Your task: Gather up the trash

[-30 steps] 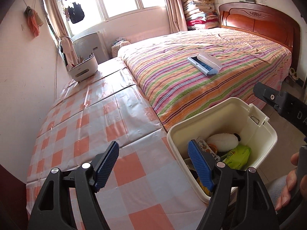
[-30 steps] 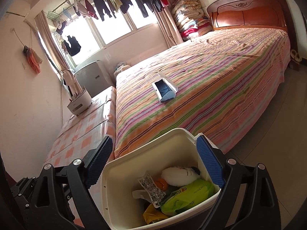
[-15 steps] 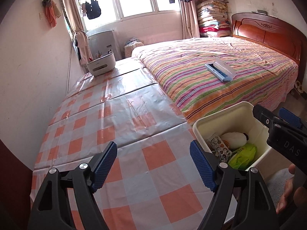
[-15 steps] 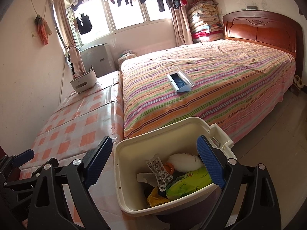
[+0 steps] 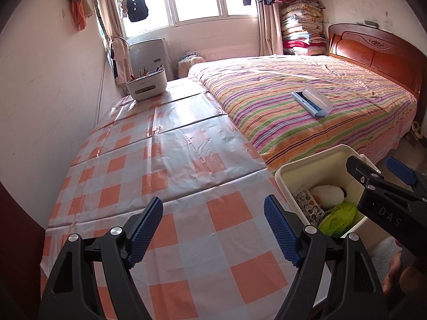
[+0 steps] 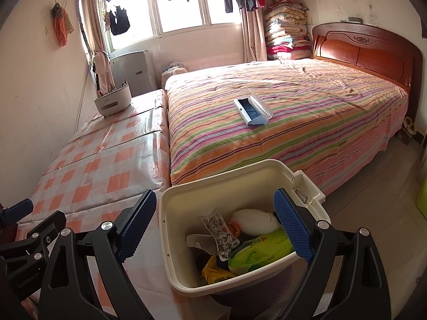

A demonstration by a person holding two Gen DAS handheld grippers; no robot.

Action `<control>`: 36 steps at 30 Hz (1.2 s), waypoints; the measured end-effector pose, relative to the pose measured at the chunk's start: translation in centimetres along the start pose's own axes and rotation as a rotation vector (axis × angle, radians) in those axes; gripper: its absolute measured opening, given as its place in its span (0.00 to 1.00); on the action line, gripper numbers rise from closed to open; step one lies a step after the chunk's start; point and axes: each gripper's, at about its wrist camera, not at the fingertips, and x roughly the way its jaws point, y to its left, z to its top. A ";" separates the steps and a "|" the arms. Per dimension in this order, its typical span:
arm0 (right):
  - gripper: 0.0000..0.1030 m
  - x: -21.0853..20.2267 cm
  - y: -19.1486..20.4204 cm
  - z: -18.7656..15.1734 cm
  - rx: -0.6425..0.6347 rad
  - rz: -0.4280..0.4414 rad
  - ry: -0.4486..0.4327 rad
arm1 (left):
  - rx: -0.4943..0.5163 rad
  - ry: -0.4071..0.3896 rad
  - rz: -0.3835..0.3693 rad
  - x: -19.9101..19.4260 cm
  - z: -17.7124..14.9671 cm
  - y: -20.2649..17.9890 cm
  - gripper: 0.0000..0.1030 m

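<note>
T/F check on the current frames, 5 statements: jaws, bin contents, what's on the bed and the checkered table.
1. Both grippers have their jaws open and hold nothing. True: left gripper and right gripper are empty.
2. The bin is empty. False: it holds a green bag, a white object and other wrappers.
3. A blue and white item lies on the striped bed. True.
4. The white container stands on the bed. False: it stands at the far end of the checkered table.
5. The green bag lies on the checkered table. False: it is inside the bin.
</note>
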 end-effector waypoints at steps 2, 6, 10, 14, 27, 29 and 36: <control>0.86 0.0 0.1 0.0 -0.003 -0.004 -0.001 | 0.004 0.004 -0.001 0.1 0.0 -0.1 0.74; 0.86 0.0 0.1 0.0 0.000 -0.004 -0.001 | 0.005 0.006 -0.001 0.1 -0.1 0.0 0.74; 0.86 0.1 0.0 0.0 0.000 -0.002 0.002 | 0.001 0.006 0.000 0.1 -0.1 0.0 0.74; 0.86 0.3 0.0 -0.1 0.003 0.005 0.012 | 0.001 0.009 0.003 0.2 -0.1 0.0 0.74; 0.86 0.8 0.0 -0.1 0.007 0.017 0.028 | -0.015 0.026 -0.002 0.5 0.0 0.3 0.74; 0.86 0.9 0.0 -0.1 0.008 0.018 0.030 | -0.019 0.029 0.000 0.6 0.0 0.3 0.74; 0.86 1.2 0.1 -0.3 0.010 0.025 0.037 | -0.018 0.033 -0.012 0.7 0.0 0.1 0.74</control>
